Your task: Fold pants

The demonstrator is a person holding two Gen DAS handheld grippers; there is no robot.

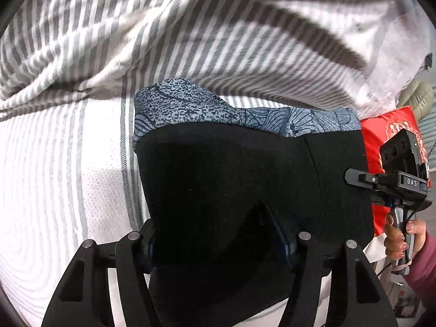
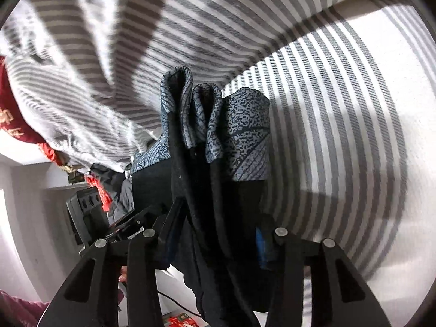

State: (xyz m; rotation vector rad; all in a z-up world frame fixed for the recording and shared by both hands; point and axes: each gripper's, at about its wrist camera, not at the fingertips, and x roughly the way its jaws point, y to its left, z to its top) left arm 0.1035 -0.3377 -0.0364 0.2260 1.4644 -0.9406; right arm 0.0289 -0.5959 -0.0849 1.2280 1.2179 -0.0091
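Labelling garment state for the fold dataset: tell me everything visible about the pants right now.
The pants are black, matte, soft cloth, with a blue-grey band printed in dark speckle and leaf-like lines along the far edge. They hang bunched between both grippers over a grey-and-white striped bedsheet. The left gripper has black cloth between its fingers and looks clamped on it. In the right wrist view the cloth falls in vertical folds through the right gripper, the patterned edge curling in loops above. Whether any part touches the sheet cannot be told.
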